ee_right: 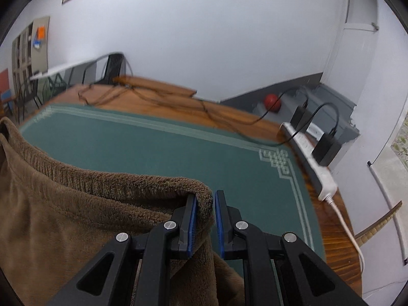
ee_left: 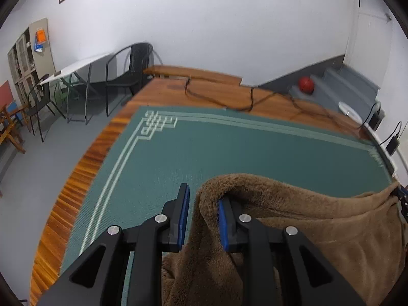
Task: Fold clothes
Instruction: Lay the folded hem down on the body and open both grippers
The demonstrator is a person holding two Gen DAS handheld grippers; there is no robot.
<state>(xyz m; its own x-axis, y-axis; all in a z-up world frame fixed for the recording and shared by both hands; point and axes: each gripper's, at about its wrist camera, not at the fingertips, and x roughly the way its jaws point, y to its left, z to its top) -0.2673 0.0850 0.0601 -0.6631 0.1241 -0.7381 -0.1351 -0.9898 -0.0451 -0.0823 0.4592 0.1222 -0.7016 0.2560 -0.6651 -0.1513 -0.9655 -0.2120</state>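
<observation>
A brown fleece garment [ee_left: 318,224] hangs stretched between the two grippers above a green mat [ee_left: 204,148]. In the left wrist view my left gripper [ee_left: 204,199] has its blue-padded jaws partly apart; the garment's left corner drapes over the right finger and runs down between the jaws. In the right wrist view my right gripper [ee_right: 205,201] is shut on the garment's [ee_right: 76,216] right corner, with the ribbed hem running off to the left. The mat [ee_right: 165,153] lies below it.
The mat covers a wooden table [ee_left: 84,158]. Black cables [ee_left: 244,102] cross the table's far side. A white power strip [ee_right: 313,163] with black adapters lies on the right edge. Chairs [ee_left: 130,71] and a glass table stand at the far left, a red ball [ee_left: 306,84] by the wall.
</observation>
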